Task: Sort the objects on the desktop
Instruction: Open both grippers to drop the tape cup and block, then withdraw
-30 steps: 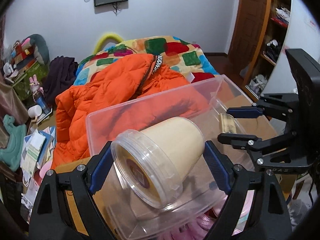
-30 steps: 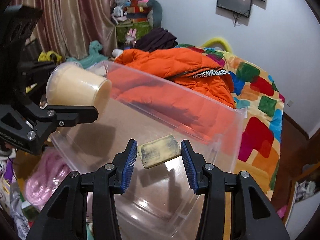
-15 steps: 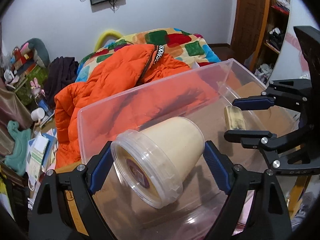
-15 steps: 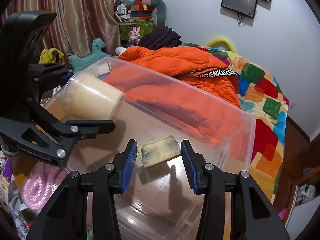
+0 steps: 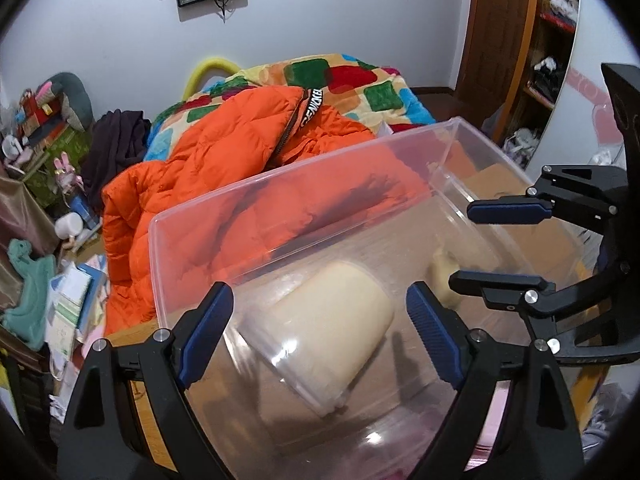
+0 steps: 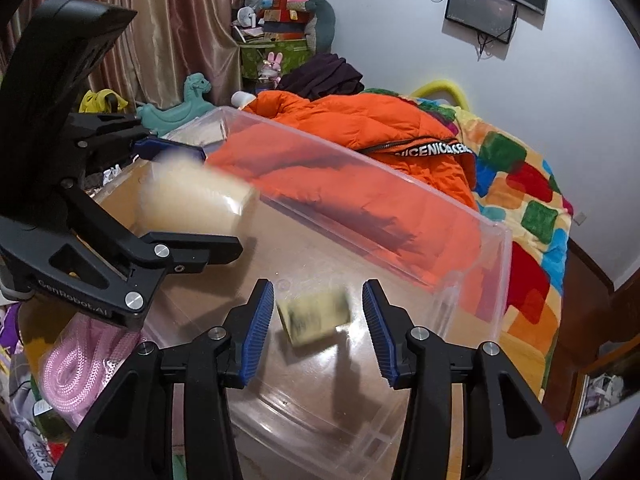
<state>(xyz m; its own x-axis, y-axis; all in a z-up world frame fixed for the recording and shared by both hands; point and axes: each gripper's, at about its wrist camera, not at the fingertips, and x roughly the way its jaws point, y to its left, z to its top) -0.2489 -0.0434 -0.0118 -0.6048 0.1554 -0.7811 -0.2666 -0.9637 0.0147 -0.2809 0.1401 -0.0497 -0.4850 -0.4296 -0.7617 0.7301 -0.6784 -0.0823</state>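
Observation:
A clear plastic bin (image 5: 280,196) stands in front of both grippers; it also shows in the right wrist view (image 6: 472,248). My left gripper (image 5: 320,328) is open above it, and a cream lidded tub (image 5: 320,332) is blurred, falling free between its fingers. The tub and the left gripper (image 6: 188,200) also show in the right wrist view (image 6: 192,204). My right gripper (image 6: 318,332) is open, and a yellowish sponge block (image 6: 316,316) is blurred, dropping free into the bin. The right gripper (image 5: 504,244) appears at the right of the left wrist view.
An orange puffer jacket (image 5: 224,172) lies on a bed with a colourful quilt (image 5: 360,80) behind the bin. A pink rope coil (image 6: 76,364) lies by the bin's left side. Toys and books (image 5: 60,300) clutter the floor at left. Shelves (image 5: 552,40) stand at right.
Both grippers have opened. The cream tub has left the left fingers and the sponge block has left the right fingers; both are dropping into the bin.

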